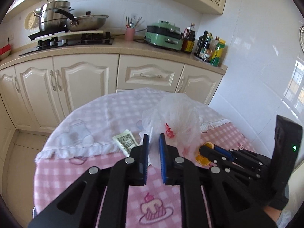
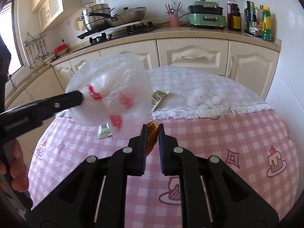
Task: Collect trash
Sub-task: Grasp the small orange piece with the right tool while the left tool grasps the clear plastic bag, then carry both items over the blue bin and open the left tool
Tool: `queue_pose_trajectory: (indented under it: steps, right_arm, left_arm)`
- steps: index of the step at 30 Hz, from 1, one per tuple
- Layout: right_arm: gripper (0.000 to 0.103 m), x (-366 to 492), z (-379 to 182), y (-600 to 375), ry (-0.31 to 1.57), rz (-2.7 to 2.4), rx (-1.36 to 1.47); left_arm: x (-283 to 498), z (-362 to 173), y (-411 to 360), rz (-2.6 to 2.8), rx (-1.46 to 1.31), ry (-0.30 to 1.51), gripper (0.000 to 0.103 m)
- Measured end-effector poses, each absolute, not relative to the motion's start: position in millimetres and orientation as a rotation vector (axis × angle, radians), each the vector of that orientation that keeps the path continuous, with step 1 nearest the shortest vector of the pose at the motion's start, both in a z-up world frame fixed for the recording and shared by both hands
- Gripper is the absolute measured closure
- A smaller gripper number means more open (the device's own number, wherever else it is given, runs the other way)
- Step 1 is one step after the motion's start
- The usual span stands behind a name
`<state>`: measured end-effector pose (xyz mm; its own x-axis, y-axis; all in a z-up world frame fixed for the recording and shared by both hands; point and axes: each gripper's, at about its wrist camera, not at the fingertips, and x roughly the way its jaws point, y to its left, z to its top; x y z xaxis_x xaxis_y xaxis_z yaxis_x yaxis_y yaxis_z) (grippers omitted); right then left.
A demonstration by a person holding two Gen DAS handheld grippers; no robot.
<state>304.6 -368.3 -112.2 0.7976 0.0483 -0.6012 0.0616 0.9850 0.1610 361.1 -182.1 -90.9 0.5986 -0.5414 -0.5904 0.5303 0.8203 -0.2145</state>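
Observation:
A translucent white plastic bag [image 1: 176,117] with red print is puffed up above the pink checked table [image 1: 79,171]. My left gripper [image 1: 153,138] is shut on the bag's near edge. In the right wrist view the bag [image 2: 110,93] hangs off the left gripper [image 2: 80,96] at the left. My right gripper [image 2: 153,128] is shut on a crumpled orange wrapper [image 2: 152,136]. The left wrist view shows that wrapper [image 1: 201,158] at the right gripper [image 1: 205,149], beside the bag. A printed sauce packet [image 1: 125,142] lies on the table, and a second, small packet [image 2: 104,131] lies under the bag.
A white bear towel [image 2: 201,95] covers the table's far half. Behind it runs a cream kitchen counter [image 2: 171,32] with a stove and pots [image 2: 98,17], a green appliance [image 2: 207,15] and bottles [image 2: 260,22]. A hand [image 2: 17,171] grips the left tool.

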Motion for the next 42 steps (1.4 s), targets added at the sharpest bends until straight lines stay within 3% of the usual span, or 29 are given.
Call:
queue_pose_trajectory:
  steps: [10, 19, 30, 42]
  right_arm:
    - [0.092, 266, -55, -289, 0.547, 0.174, 0.164]
    - [0.092, 264, -49, -155, 0.558, 0.424, 0.155]
    - [0.092, 296, -145, 26, 0.797, 0.644, 0.130]
    - [0.092, 345, -282, 115, 1.048, 0.607, 0.045]
  left_arm:
    - [308, -60, -60, -0.470, -0.103, 0.571, 0.094]
    - [266, -72, 77, -0.295, -0.212, 0.543, 0.095]
    - [243, -176, 232, -0.037, -0.351, 0.711, 0.101]
    - [293, -306, 301, 0.074, -0.435, 0.903, 0.100]
